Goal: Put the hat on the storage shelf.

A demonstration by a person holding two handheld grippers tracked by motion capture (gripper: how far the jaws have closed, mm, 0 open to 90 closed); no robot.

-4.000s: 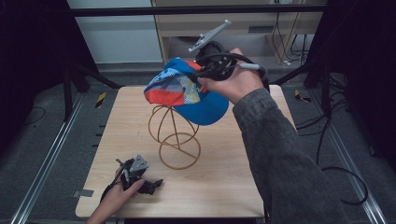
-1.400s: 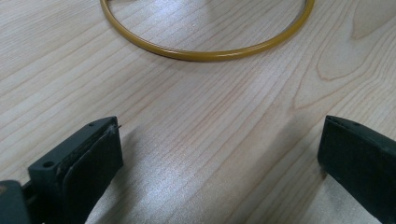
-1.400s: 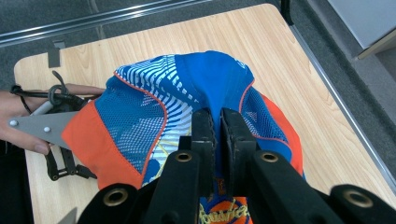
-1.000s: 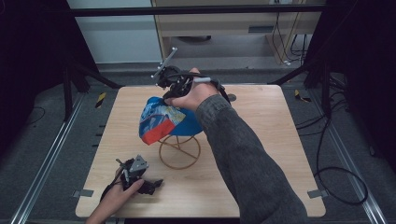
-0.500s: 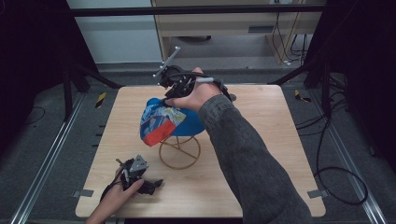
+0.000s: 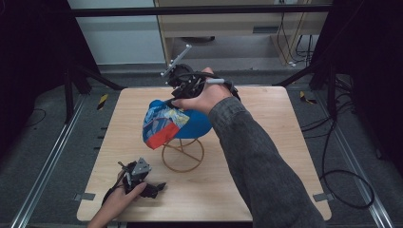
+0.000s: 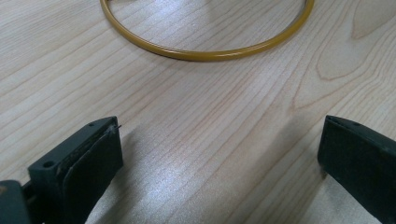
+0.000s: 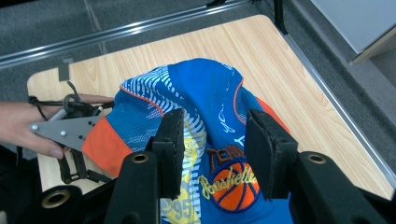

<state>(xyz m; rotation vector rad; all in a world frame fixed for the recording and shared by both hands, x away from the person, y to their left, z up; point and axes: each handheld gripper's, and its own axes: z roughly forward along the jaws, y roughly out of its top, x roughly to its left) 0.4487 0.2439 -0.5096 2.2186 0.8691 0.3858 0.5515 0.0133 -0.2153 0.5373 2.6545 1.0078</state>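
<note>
A blue cap (image 6: 183, 124) with a basketball patch and an orange brim sits on a gold wire stand (image 6: 183, 157) in the middle of the table. My right gripper (image 6: 171, 100) hovers at the cap's far top edge. In the right gripper view its jaws (image 8: 212, 140) have just been opening and stand apart, and the cap's crown (image 8: 210, 88) shows in the gap, with no pad pressing on it. My left gripper (image 6: 156, 186) lies on the table at the front left. Its jaws (image 7: 219, 158) are wide open with nothing between them and face the stand's base ring (image 7: 205, 53).
The wooden table (image 6: 266, 156) has bare room to the right of the stand and behind it. Dark frame posts and metal rails (image 6: 47, 156) flank the table, and cables (image 6: 342, 180) lie on the floor to the right.
The cap, held up above the stand four seconds ago, now rests on it. My right hand has shifted slightly. My left gripper has kept still.
</note>
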